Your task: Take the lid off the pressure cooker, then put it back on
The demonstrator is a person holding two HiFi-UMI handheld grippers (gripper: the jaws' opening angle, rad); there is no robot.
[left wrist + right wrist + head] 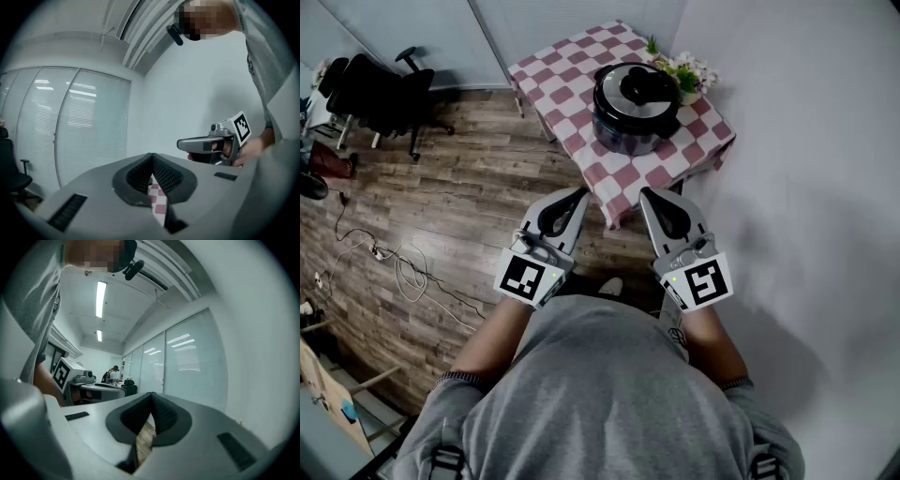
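Note:
A dark pressure cooker (635, 114) with a black lid (645, 86) on top stands on a small table with a red-and-white checked cloth (572, 84) ahead of me. Both grippers hover short of the table, over the wooden floor. My left gripper (578, 195) is shut and holds nothing. My right gripper (645, 194) is also shut and empty. In the left gripper view its jaws (152, 159) meet, with a strip of checked cloth (159, 201) showing below them, and the right gripper (213, 145) shows beside it. The right gripper view shows its jaws (151, 398) closed over wood floor.
A small pot of flowers (686, 72) stands on the table right behind the cooker. A white wall (806, 141) runs along the right. Black office chairs (380, 94) stand at the far left, and cables (398, 267) lie on the wooden floor.

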